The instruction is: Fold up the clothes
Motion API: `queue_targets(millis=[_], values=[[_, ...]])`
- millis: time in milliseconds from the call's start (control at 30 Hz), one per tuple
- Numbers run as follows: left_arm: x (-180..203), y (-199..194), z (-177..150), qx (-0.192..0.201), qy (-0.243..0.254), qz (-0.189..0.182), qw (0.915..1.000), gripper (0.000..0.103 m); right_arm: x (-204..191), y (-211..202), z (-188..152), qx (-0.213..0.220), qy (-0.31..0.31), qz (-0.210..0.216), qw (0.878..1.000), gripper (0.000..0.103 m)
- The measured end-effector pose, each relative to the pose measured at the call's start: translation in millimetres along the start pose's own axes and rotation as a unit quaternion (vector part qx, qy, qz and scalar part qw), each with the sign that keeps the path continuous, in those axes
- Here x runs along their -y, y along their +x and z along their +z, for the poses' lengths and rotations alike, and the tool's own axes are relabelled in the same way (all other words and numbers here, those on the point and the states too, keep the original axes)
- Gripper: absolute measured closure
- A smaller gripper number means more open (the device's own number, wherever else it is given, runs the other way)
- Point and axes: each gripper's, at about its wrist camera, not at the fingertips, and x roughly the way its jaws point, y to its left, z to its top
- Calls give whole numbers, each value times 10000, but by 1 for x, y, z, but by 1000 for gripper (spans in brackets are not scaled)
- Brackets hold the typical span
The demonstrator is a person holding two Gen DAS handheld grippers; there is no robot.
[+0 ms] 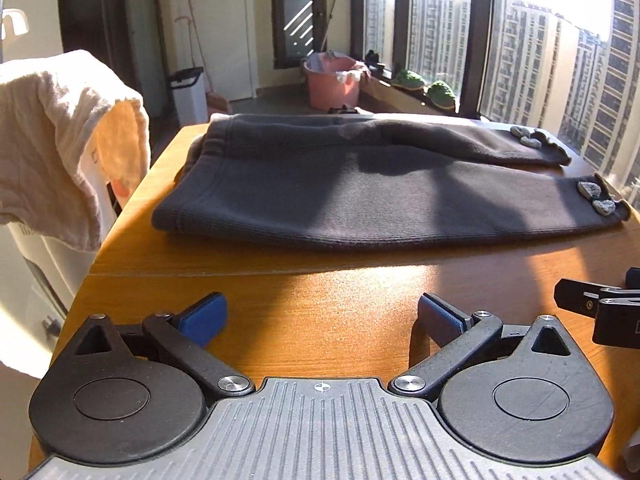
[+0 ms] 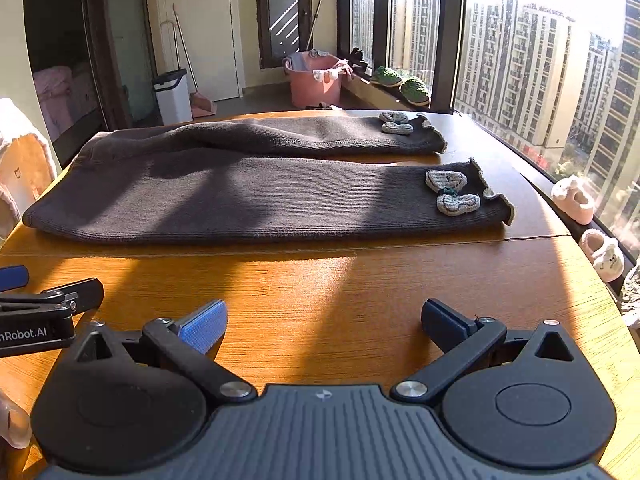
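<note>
One dark pair of trousers (image 2: 256, 196) lies on the one bench (image 2: 320, 292), showing two legs and two knitted bows (image 2: 452, 192). Two claws are in view: the left claw (image 1: 322, 316) and the right claw (image 2: 324, 320). On the sill: two green slippers (image 2: 414, 90) and two pink baby shoes (image 2: 574, 200). One pink tub (image 2: 314, 84), one white bin (image 2: 172, 96).

Open tabletop in front — trousers across the far half

Bare wooden table (image 2: 320, 280) lies clear up to the dark trousers (image 2: 256, 200); the towel-draped chair (image 1: 68, 140) crowds the left edge — baby shoes (image 2: 588, 220) line the right.
</note>
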Motion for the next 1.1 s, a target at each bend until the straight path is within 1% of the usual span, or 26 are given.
queue_targets(millis=[1100], values=[[8, -2, 0, 17, -62, 20, 10000, 0, 5, 3, 0, 60, 1, 16, 10000, 0]])
